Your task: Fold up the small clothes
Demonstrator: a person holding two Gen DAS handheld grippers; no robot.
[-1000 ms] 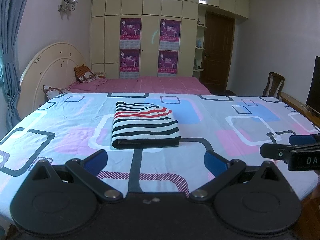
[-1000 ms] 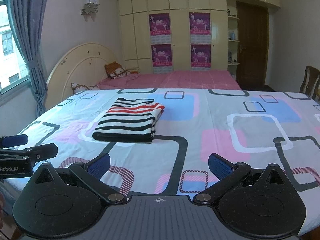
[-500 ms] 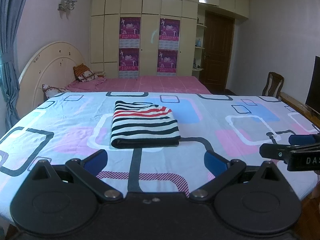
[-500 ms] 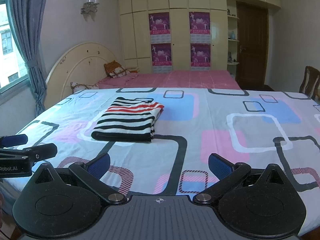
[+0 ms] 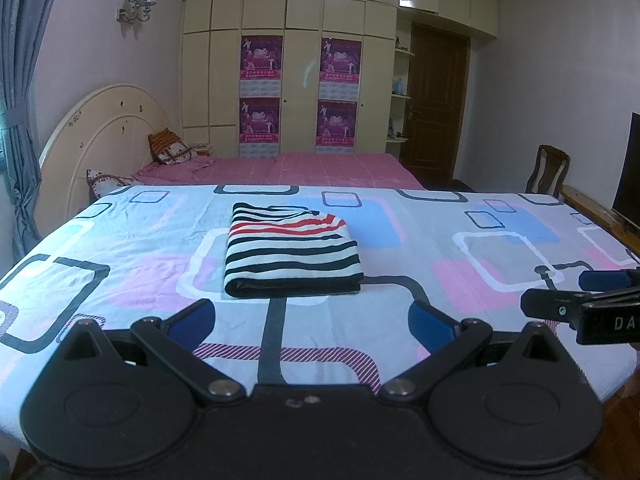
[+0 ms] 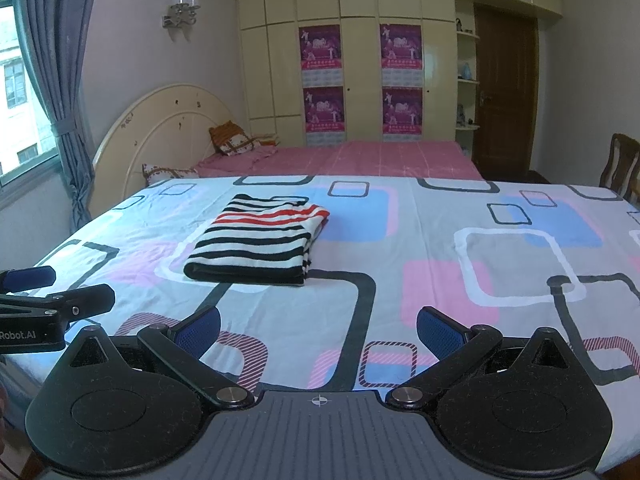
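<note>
A small black, white and red striped garment (image 5: 292, 254) lies folded into a neat rectangle on the patterned sheet (image 5: 400, 264); the right wrist view shows it left of centre (image 6: 260, 244). My left gripper (image 5: 312, 320) hovers open near the sheet's front edge, short of the garment, with nothing between its blue pads. My right gripper (image 6: 320, 332) is open and empty too, further right along the same edge. Each gripper shows at the edge of the other's view: the right one (image 5: 580, 300), the left one (image 6: 52, 296).
Beyond the sheet is a pink bed (image 5: 280, 168) with cushions (image 5: 170, 148) and a rounded headboard (image 5: 100, 136). A wardrobe with posters (image 5: 300, 92) fills the back wall. A wooden chair (image 5: 548, 172) and a dark screen (image 5: 628, 176) stand at right.
Both views have tilted slightly, so the garment sits a touch higher in frame. The garment itself has not moved and both grippers stay open.
</note>
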